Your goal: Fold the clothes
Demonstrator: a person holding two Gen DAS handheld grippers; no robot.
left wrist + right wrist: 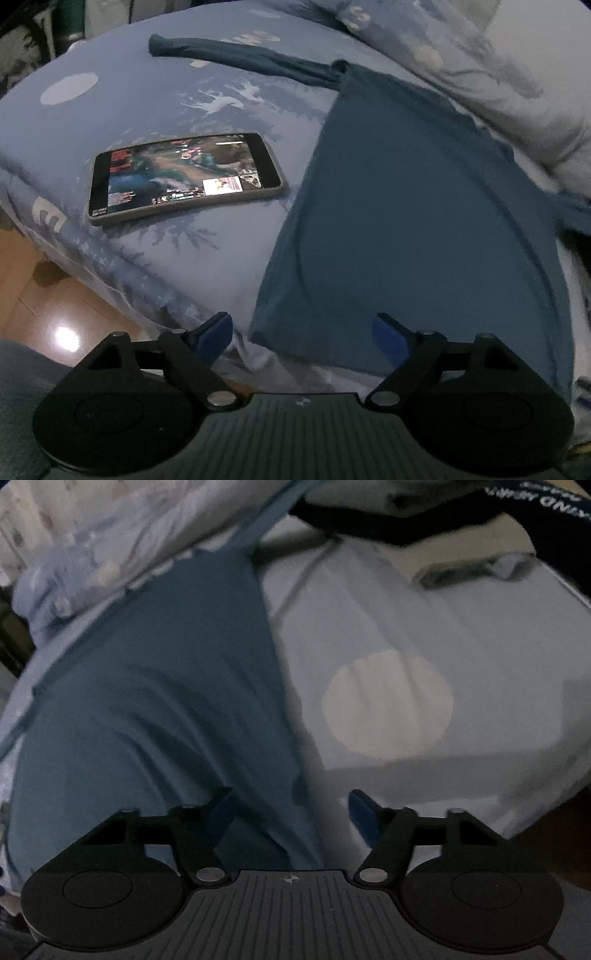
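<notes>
**Soft blue garment on the bed, both grippers open over its near hem**

A dark blue garment [413, 206] lies flat on a printed bedsheet [155, 110], filling the centre and right of the left wrist view; a sleeve [236, 57] runs out toward the upper left of that frame. In the right wrist view the same garment [155, 686] covers the left half, with pale sheet to its right.

The left gripper [303, 338] hovers above the garment's near left corner, jaws spread wide and holding nothing. The right gripper [291, 814] is likewise spread and empty, straddling the garment's right edge at the bottom of the frame.

The cloth looks thin, light and limp: it will likely drape and crease rather than hold shape, and a single-layer pinch may slip. The best holds seem to be the hem corners, where a seam gives the pads something thicker to bite.

A lit phone [184, 177] rests on the sheet at centre left, just beside the garment's left edge; a fold swung that way could drag over it.
</notes>
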